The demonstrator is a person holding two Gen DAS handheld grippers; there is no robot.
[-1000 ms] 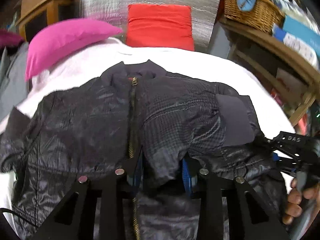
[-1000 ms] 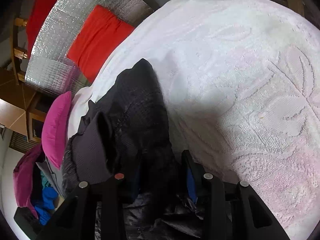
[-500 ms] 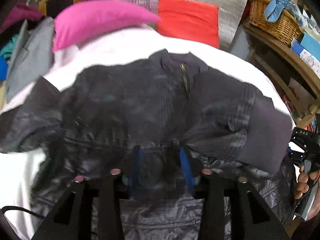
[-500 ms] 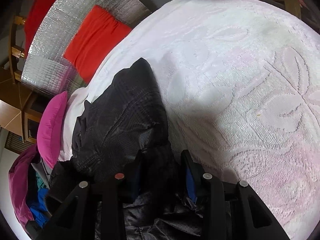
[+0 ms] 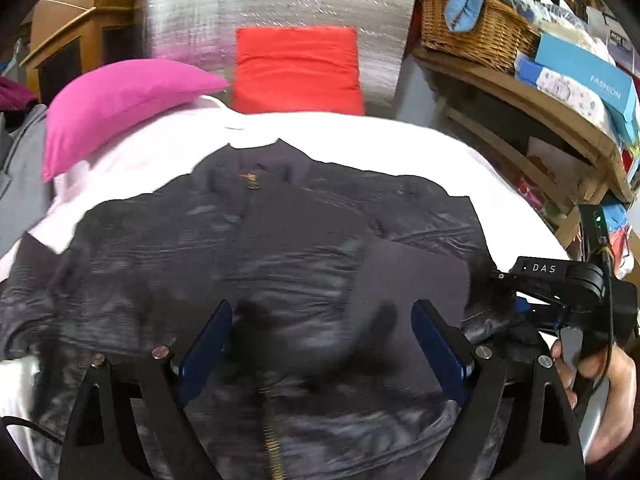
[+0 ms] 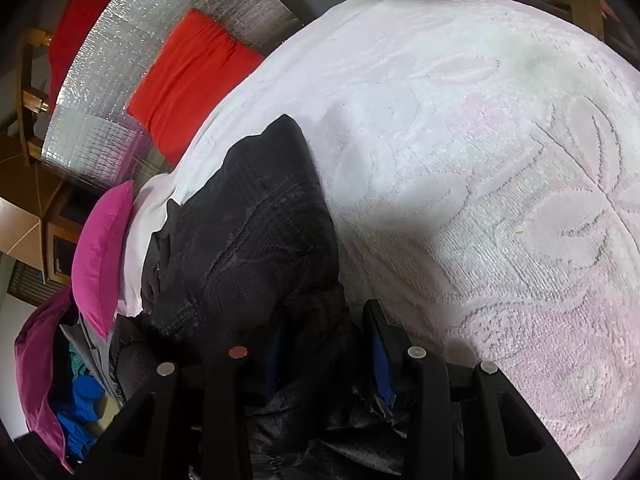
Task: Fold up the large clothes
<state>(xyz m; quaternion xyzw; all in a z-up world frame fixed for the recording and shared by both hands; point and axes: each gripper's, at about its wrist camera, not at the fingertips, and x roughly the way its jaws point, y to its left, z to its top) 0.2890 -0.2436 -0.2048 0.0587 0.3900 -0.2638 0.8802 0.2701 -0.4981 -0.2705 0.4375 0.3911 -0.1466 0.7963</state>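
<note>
A dark quilted jacket [image 5: 280,248] lies zipped and face up on the white bed cover [image 5: 400,140]. Its right sleeve is folded inward, and the plain cuff [image 5: 412,280] rests on the front panel. My left gripper [image 5: 322,308] hovers over that sleeve with its jaws opening wide; fabric lies below them, and the blue pads [image 5: 208,344] press on nothing. In the right wrist view my right gripper [image 6: 326,340] is shut on a bunch of the jacket [image 6: 260,232] at its right edge. A hand [image 5: 608,380] holds that gripper's black housing [image 5: 556,276].
A pink pillow [image 5: 120,96] and a red cushion [image 5: 296,68] sit at the head of the bed against silver foil. A wooden shelf [image 5: 540,108] to the right carries a wicker basket [image 5: 476,32] and boxes. Loose clothes [image 6: 60,380] are piled beside the bed's left side.
My left gripper let go of the sleeve fold and its jaws spread wide. The sleeve now lies flat across the jacket front. The right gripper kept its hold in place.
</note>
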